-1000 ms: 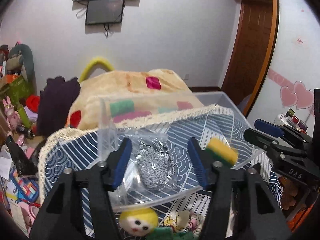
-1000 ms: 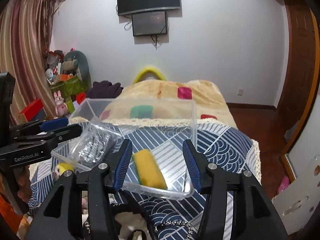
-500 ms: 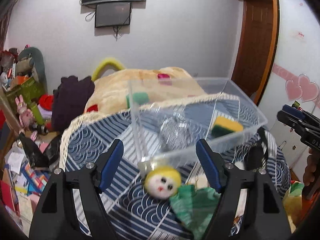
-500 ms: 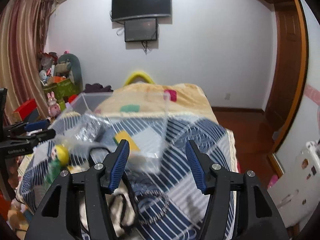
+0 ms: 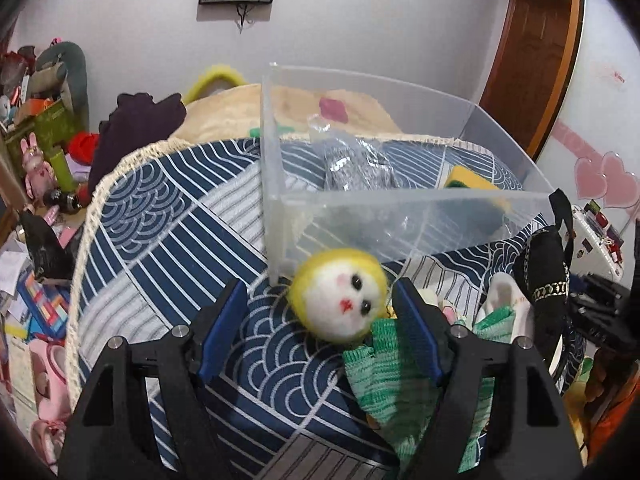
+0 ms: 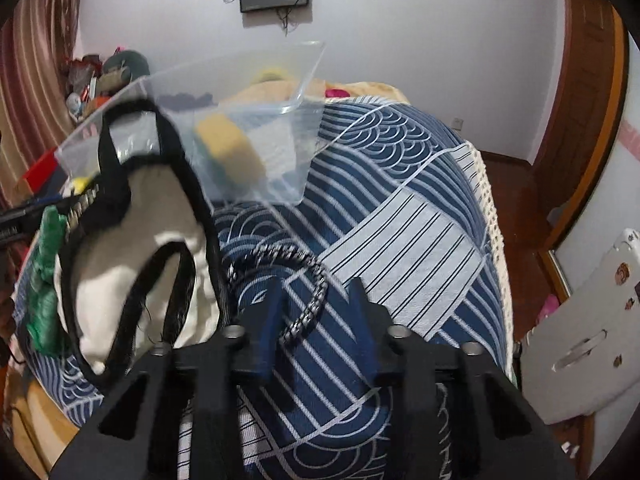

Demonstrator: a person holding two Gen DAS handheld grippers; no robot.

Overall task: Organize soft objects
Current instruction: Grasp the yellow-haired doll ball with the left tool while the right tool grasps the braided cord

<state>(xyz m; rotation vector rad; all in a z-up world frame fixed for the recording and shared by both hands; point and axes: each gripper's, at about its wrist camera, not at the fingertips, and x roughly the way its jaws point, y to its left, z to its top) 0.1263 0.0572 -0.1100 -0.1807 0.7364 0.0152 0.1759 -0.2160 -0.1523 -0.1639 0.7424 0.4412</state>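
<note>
A clear plastic bin (image 5: 400, 200) sits on the blue patterned cloth and holds a bagged steel scourer (image 5: 356, 164) and a yellow-green sponge (image 5: 472, 182). A yellow-haired doll head (image 5: 340, 296) with a green knit body (image 5: 396, 368) lies in front of the bin. My left gripper (image 5: 320, 332) is open around the doll head. My right gripper (image 6: 316, 304) is open and low over a braided black-and-white cord (image 6: 304, 280). The bin (image 6: 256, 128) and sponge (image 6: 228, 148) show beyond it. A black-and-cream fabric item (image 6: 132, 248) lies to its left.
The cloth (image 5: 160, 220) covers a rounded surface with a fringed edge. A black strap item (image 5: 548, 264) lies right of the doll. Toys and boxes (image 5: 44, 120) crowd the left floor. A wooden door (image 6: 576, 100) and a white appliance (image 6: 592, 340) stand at the right.
My left gripper has dropped toward the doll, whose head now sits between its fingers. My right gripper has dropped low over the cord, and its fingers now stand closer together.
</note>
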